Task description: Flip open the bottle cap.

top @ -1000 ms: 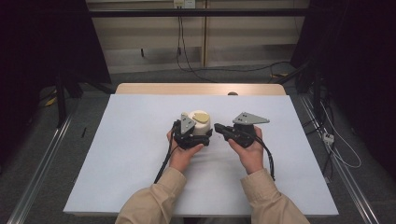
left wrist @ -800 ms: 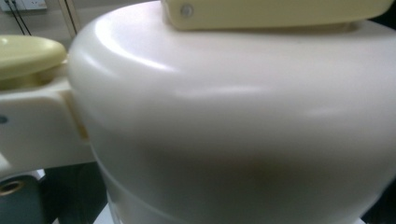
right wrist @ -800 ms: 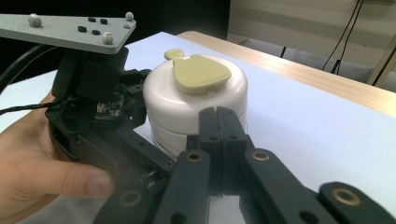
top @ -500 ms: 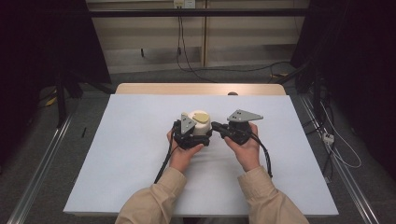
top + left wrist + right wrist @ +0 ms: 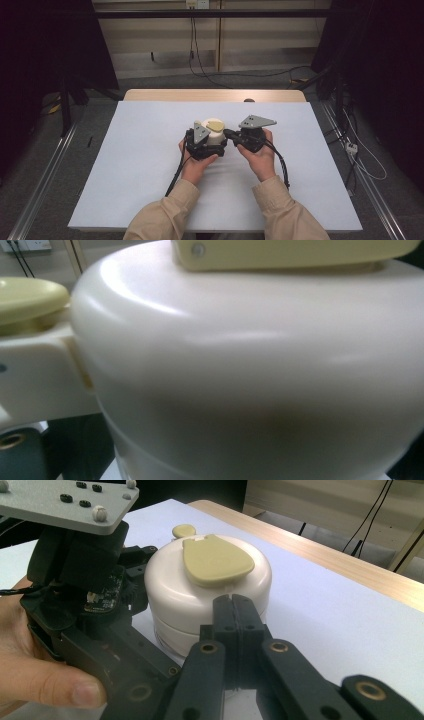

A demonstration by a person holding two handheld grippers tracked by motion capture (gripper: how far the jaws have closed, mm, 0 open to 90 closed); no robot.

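While the person's forearms reach in from the near edge of the white table (image 5: 125,165), both hands sit close together near its middle, each with a two-jaw gripper. Between them stands a squat, round cream-white container (image 5: 215,134) with a pale yellow flap lid (image 5: 216,560) and a small yellow tab (image 5: 184,530) at its far rim. It rests upright on the tabletop, well clear of the wooden strip (image 5: 215,95) along the far edge.

From the high view, the left gripper (image 5: 204,142) sits right against the container's left side, and in the right gripper view its black frame flanks the white body; whether its pads actually press on the container I cannot tell. In the left gripper view the container's curved wall (image 5: 250,370) is very close.

By contrast, the right gripper (image 5: 234,602) has its two black jaws clenched flat against each other with nothing between them, their tips just beside the container's wall.
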